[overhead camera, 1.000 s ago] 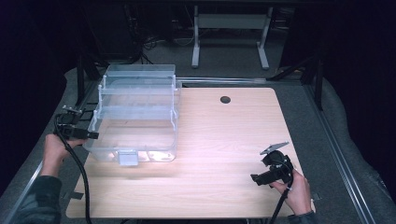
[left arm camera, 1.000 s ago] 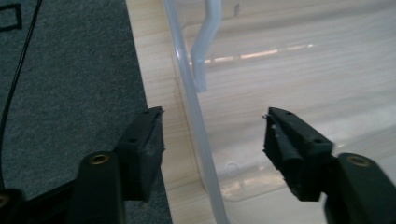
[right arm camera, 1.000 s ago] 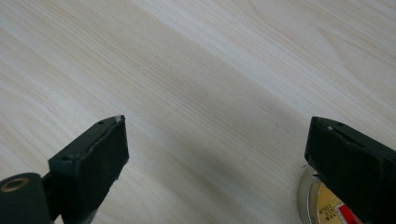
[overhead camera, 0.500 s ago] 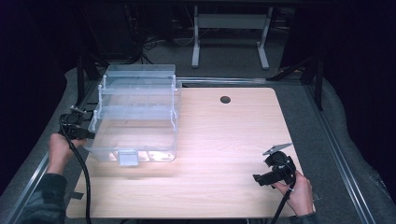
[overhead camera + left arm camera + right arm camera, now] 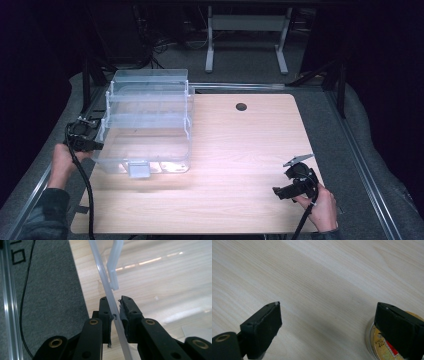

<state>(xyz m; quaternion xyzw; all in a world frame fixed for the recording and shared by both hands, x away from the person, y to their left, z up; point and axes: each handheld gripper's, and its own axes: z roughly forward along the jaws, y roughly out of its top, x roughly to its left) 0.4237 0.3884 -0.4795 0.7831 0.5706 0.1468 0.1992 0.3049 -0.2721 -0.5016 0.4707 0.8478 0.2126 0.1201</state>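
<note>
Your left gripper (image 5: 115, 315) pinches the clear bin's (image 5: 147, 120) left wall at the table's (image 5: 240, 150) left edge, wall edge-on between its jaws; right gripper (image 5: 327, 327) gapes empty, well apart.

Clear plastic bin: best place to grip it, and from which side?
Grip the thin upright side wall of the clear plastic bin at its left edge, coming from the table's left side. The wall is a narrow sheet that fits edge-on between the jaws; the left gripper already straddles it there, beside the white latch. The right gripper hangs open over the bare table.
</note>
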